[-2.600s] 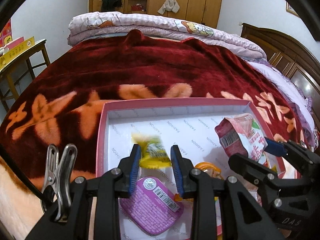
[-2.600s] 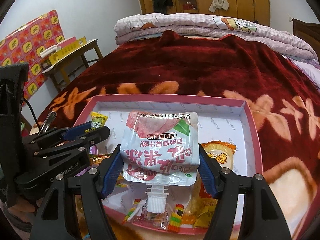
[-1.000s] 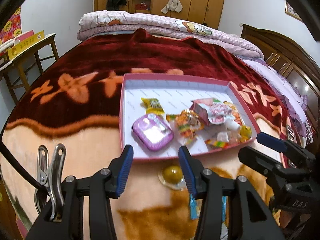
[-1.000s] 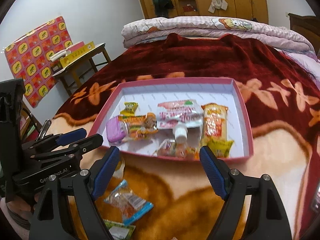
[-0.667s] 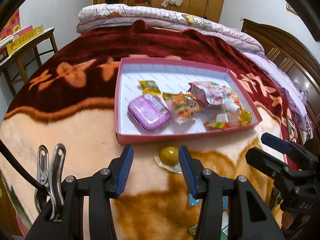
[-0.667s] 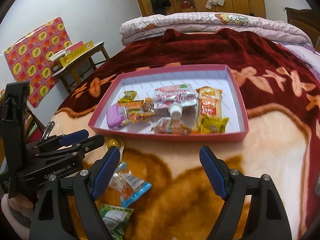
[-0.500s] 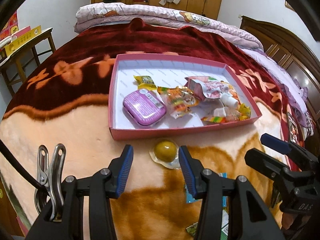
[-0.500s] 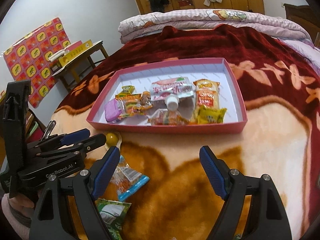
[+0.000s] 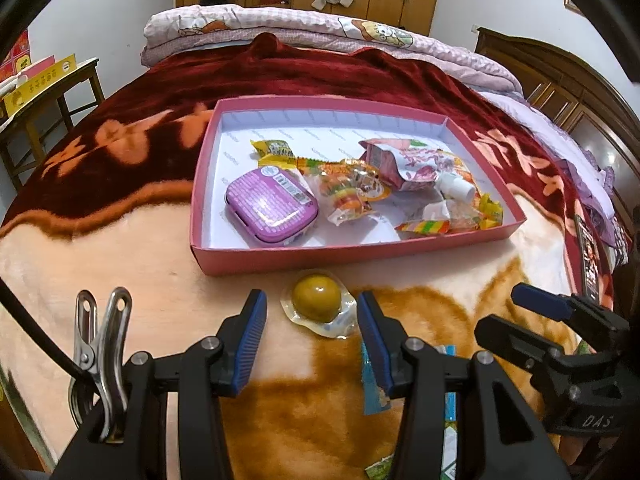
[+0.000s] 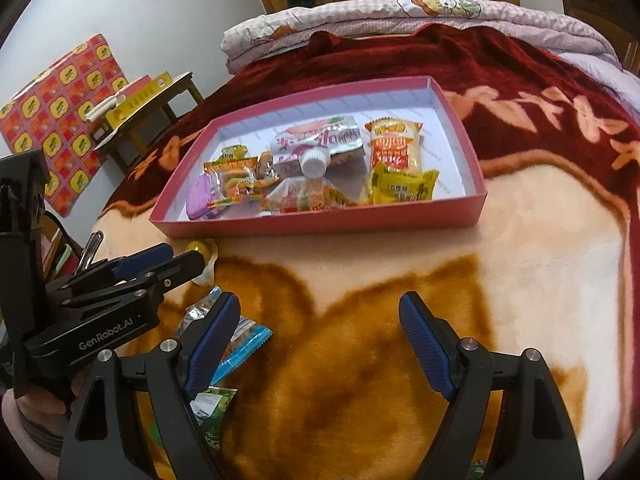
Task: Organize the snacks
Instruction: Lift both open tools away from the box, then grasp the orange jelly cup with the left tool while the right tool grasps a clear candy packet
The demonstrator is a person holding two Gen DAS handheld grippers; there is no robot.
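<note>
Fingers of left gripper [image 9: 311, 322] apart, flanking yellow jelly cup [image 9: 318, 307]; right gripper [image 10: 320, 340] wide apart, holding nothing

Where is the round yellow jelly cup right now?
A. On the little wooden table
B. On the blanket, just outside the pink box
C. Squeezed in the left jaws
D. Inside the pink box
B. The round yellow jelly cup lies on the blanket just in front of the pink box, ahead of the open left gripper, which is not touching it.
</note>
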